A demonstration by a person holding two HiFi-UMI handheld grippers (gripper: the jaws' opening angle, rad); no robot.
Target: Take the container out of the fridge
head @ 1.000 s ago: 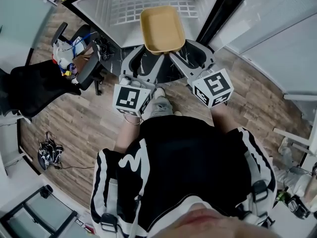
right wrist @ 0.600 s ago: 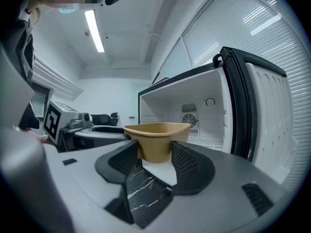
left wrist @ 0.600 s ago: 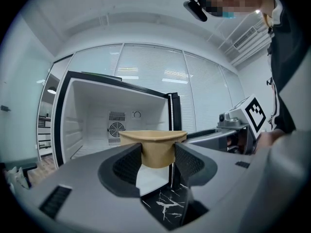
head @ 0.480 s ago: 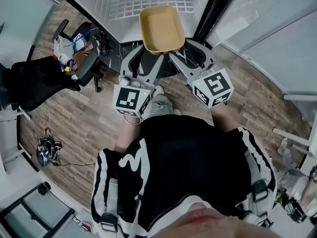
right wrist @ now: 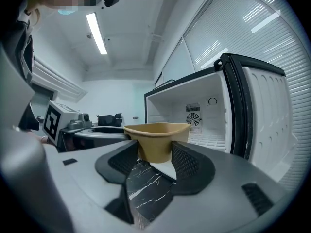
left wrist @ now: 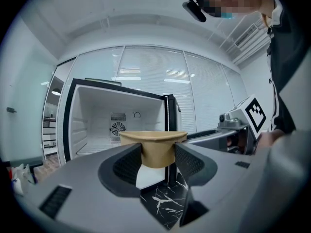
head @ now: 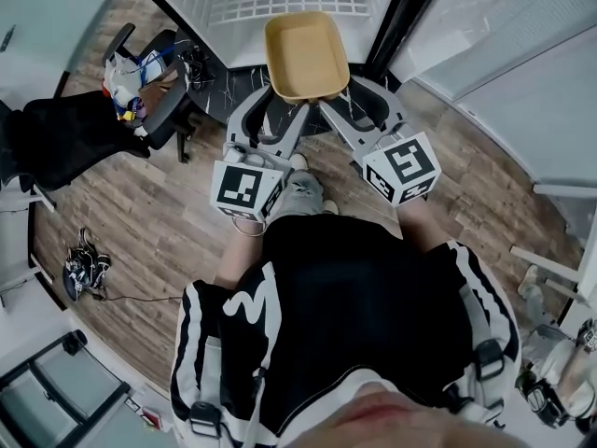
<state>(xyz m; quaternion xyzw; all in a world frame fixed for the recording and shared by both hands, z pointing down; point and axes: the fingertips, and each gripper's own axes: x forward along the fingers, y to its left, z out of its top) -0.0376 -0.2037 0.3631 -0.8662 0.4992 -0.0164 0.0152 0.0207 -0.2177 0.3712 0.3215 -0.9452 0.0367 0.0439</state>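
A tan, empty, tub-shaped container (head: 306, 54) hangs in front of the open fridge (head: 280, 3), outside its white wire-shelf interior. My left gripper (head: 283, 101) is shut on its near left corner. The right gripper (head: 328, 101) is shut on the near right corner. In the left gripper view the container (left wrist: 153, 147) sits between the dark pads of the left gripper (left wrist: 157, 161), with the empty fridge (left wrist: 112, 123) behind it. In the right gripper view the container (right wrist: 156, 140) is pinched by the right gripper (right wrist: 155, 161), and the fridge (right wrist: 204, 115) stands open beyond it.
An office chair (head: 149, 91) piled with clutter and a black bag (head: 65, 147) stand to the left. A tangle of cables (head: 82, 273) lies on the wood floor. Black marble flooring (head: 219, 87) fronts the fridge. White panels (head: 504, 54) line the right side.
The fridge and floor have slid slightly away in the head view while the container stays held between both grippers, a little farther from the shelves.
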